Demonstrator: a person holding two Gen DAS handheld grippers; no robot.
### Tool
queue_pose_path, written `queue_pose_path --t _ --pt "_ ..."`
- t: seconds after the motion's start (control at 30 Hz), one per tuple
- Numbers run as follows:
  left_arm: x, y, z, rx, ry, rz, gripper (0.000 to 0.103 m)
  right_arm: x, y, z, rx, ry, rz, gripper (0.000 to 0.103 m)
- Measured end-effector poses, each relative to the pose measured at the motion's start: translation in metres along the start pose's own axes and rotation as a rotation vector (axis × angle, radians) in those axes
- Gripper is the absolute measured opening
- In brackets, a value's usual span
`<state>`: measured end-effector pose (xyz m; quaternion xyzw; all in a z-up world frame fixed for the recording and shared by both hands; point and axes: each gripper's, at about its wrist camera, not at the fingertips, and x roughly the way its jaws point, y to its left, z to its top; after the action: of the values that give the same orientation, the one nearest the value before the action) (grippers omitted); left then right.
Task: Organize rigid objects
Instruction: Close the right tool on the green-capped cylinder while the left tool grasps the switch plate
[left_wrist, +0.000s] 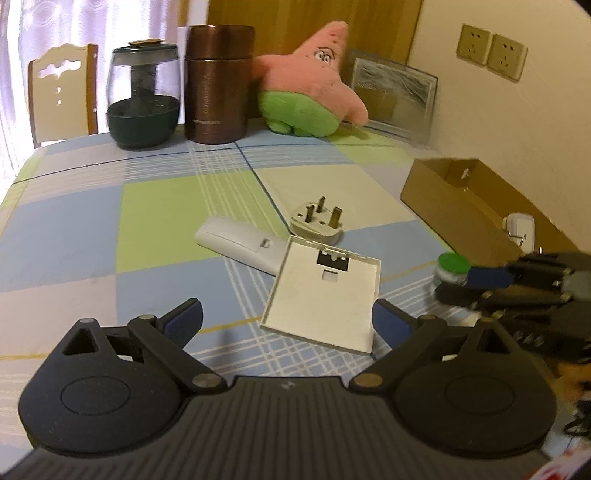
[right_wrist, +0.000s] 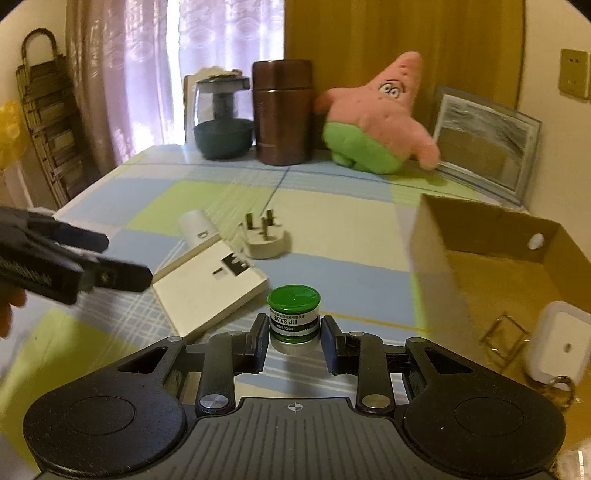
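On the checked tablecloth (right_wrist: 351, 236), before curtains and a pink plush star (right_wrist: 376, 114), lie a white plate (left_wrist: 325, 295), plug (left_wrist: 317, 225) and remote (left_wrist: 236, 240), beside a cardboard box (right_wrist: 480, 266). My right claw (right_wrist: 293, 338) is clamped on the green-capped lip salve jar (right_wrist: 293, 314), near that box. My left claw (left_wrist: 286, 317) gapes wide, empty, over the plate.

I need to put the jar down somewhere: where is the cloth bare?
Bare cloth lies left of the remote, back to the flask, and between plug and box. It is crowded where remote, plug and white plate touch. The right gripper grips the jar.
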<state>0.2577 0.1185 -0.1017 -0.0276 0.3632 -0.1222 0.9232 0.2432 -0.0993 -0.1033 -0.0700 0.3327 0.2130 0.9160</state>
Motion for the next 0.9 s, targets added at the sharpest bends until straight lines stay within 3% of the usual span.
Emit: queue_pose_path --t 0.3,0.67,0.9 --pt "0.036 -0.025 -0.001 0.186 0.045 -0.025 0.097 -0.005 -0.007 0.002 0.013 -0.005 0.001 0.027" --pt "0.062 -0.030 0.004 0.183 0.055 -0.058 0.096 0.000 -0.019 0.002 0.066 0.006 -0.006 0.027" --pt "0.068 -0.033 0.005 0.176 0.056 -0.033 0.085 0.000 -0.023 0.003 0.084 0.004 -0.014 0.027"
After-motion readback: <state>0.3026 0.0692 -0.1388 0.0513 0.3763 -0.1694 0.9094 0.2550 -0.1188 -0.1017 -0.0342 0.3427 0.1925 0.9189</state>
